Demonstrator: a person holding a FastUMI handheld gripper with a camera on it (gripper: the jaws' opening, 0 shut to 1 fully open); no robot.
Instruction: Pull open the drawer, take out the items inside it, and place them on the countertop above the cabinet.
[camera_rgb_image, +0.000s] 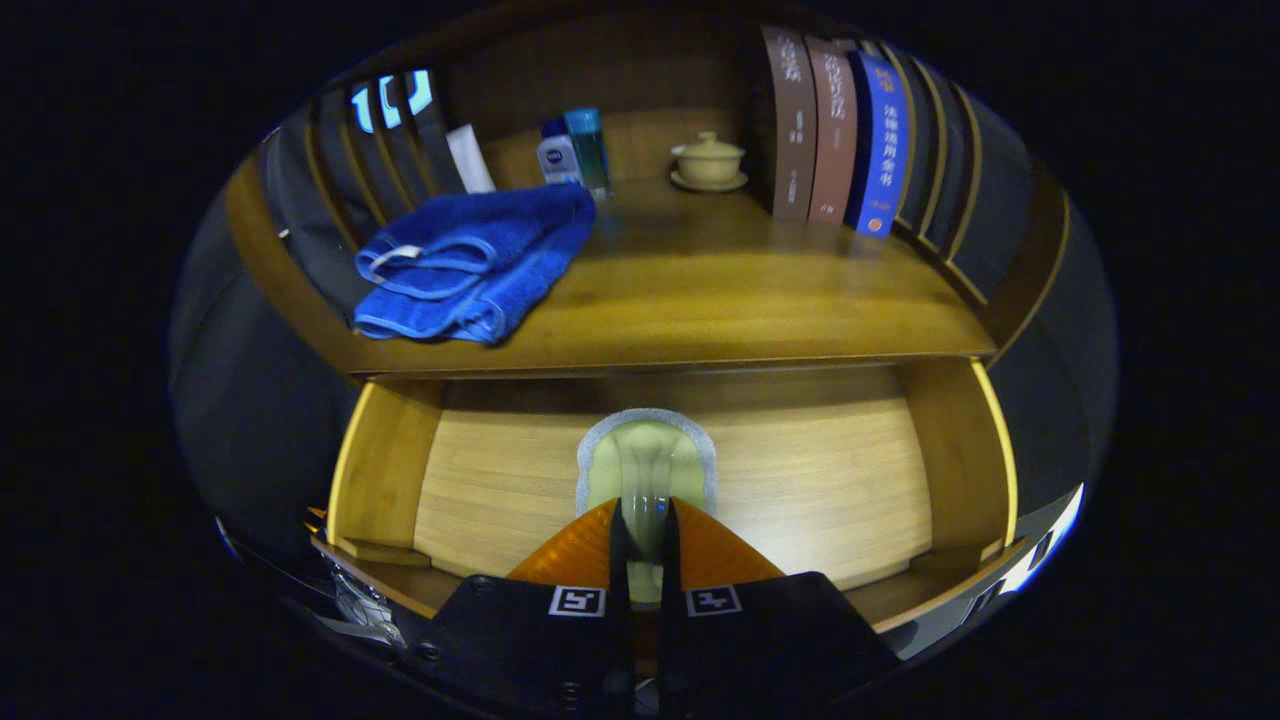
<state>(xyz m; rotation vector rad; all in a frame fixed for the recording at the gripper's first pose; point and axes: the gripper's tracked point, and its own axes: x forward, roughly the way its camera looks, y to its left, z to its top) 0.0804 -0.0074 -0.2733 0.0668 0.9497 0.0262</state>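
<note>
Wooden table (700, 290) above the cabinet is already crowded by a blue towel (470, 265), bottles (575, 150), a lidded cup (708, 160) and books (835, 130), so the pale green item (645, 465) in the open drawer (385, 470), seemingly pinched edge-on between the nearly closed fingers of the hand-held gripper (642, 530), could be dropped or snagged under the table's edge if lifted carelessly.

The setting looked like a home study or living-room corner mocked up inside a recording booth. A warm wooden cabinet (700, 300) carried household things on its top: a folded blue towel (470, 265), two small toiletry bottles (575, 150), a lidded ceramic tea cup (708, 160) on a saucer, and a row of upright books (835, 135). Below, a wooden drawer (380, 470) stood open. Dark cloth walled the space behind.
</note>
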